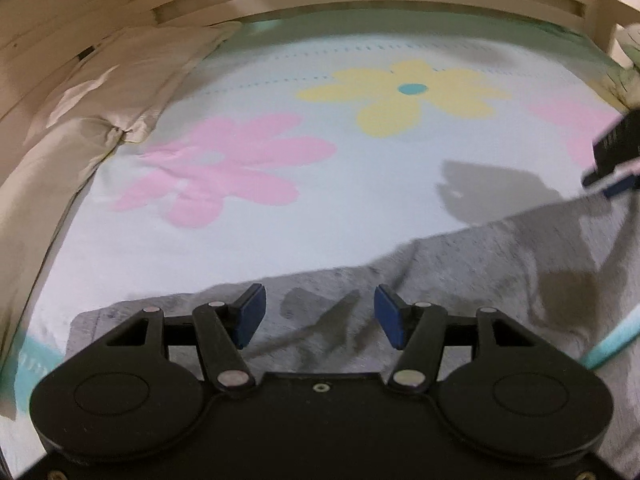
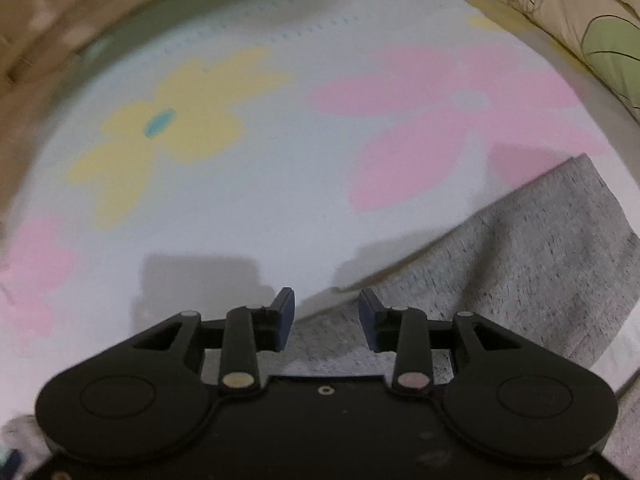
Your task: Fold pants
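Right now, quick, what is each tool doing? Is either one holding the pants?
Left tool: open, over the pants, holding nothing.
Right tool: open, over the pants' edge, holding nothing.

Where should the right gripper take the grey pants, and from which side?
Probably at the straight folded edge of the pants just ahead of the right gripper. Its jaws stand open with nothing between them. Come from above, off the sheet side: the edge lies flat and free, so one pad can slip under.
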Tool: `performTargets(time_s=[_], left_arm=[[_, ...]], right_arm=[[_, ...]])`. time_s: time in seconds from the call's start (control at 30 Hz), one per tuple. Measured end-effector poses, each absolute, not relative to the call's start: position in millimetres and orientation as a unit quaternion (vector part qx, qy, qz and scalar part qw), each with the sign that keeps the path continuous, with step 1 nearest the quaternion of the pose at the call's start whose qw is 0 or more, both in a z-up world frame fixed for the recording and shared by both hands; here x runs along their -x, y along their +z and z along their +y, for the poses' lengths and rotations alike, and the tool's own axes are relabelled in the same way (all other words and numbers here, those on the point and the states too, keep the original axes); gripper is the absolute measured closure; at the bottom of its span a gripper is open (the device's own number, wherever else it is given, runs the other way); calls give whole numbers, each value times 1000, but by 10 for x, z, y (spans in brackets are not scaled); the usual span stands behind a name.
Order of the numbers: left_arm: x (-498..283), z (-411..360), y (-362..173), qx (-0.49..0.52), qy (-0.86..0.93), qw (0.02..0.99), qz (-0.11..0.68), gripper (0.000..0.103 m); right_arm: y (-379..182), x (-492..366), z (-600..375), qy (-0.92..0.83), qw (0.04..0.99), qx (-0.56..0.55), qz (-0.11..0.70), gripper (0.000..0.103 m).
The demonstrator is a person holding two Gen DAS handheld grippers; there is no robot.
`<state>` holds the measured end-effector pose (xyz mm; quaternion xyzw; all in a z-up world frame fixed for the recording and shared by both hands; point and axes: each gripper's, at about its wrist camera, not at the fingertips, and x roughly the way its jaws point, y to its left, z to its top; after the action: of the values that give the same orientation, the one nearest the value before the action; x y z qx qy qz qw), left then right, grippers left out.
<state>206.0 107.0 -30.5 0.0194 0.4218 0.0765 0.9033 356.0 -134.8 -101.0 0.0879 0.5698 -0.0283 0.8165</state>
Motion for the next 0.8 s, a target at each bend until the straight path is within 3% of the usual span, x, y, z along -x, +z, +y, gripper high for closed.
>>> performTargets(time_s=[0.1, 0.17, 0.2, 0.23, 0.6, 0.8], left_arm=[[-2083, 1190, -300, 0, 86, 902, 423, 40], [-2105, 1265, -292, 14, 93, 900, 425, 40], [-2115, 1295, -287, 19, 95, 900, 425, 40], [-2126, 1331, -284, 25, 97, 900, 425, 40], [-2387, 1788, -198, 124, 141, 884, 429, 40], [-2515, 1710, -249, 118, 140, 873, 452, 40]], right_arm=[[-1117, -3551, -1353, -54, 808, -68, 583, 65], [-1154, -3543, -1380, -62, 800, -67, 593, 71], [-1154, -3525, -1409, -57, 800, -70, 593, 90], [-1147, -3509, -1435, -49, 801, -76, 592, 100], [-960, -3225, -1640, -12, 820, -89, 566, 101], [-880, -3117, -1803, 1, 822, -91, 562, 101]])
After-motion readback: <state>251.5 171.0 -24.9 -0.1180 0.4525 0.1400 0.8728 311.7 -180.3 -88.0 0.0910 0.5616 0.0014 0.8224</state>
